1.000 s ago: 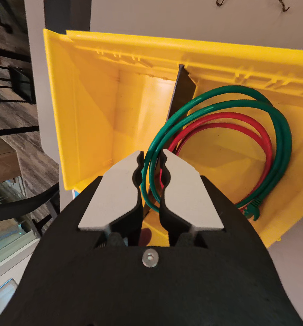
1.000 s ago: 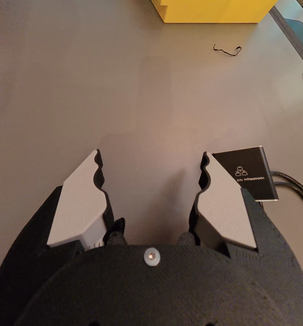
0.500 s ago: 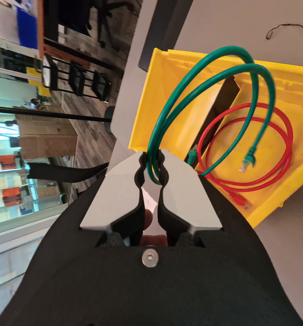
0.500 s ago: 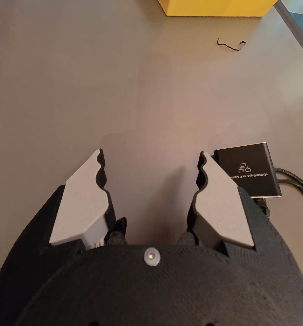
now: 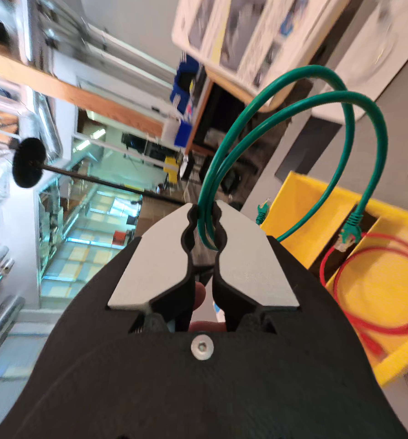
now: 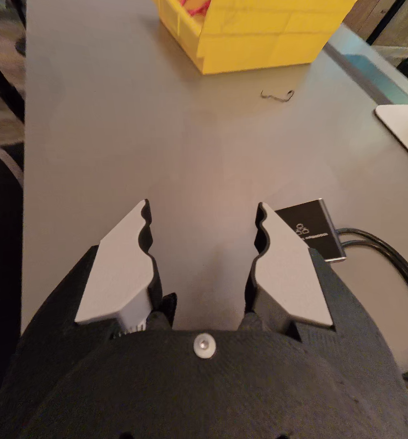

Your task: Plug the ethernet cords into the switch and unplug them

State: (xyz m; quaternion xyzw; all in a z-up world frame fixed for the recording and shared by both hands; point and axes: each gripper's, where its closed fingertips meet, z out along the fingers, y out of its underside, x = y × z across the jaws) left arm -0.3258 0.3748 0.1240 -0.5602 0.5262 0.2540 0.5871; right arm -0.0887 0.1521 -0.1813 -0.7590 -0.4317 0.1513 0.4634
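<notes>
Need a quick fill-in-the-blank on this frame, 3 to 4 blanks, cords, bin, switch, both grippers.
1. The left gripper is shut on the ____ cord.
2. The red cord lies coiled inside the ____ bin.
3. The right gripper is ____ and holds nothing.
4. The black switch sits on the grey ____.

Missing words: green; yellow; open; table

A: Left gripper is carrying the green cord up, clear of the bin; its plugs are now dangling above it.
B: Right gripper is pulling back, jaws narrowing slightly.
</notes>
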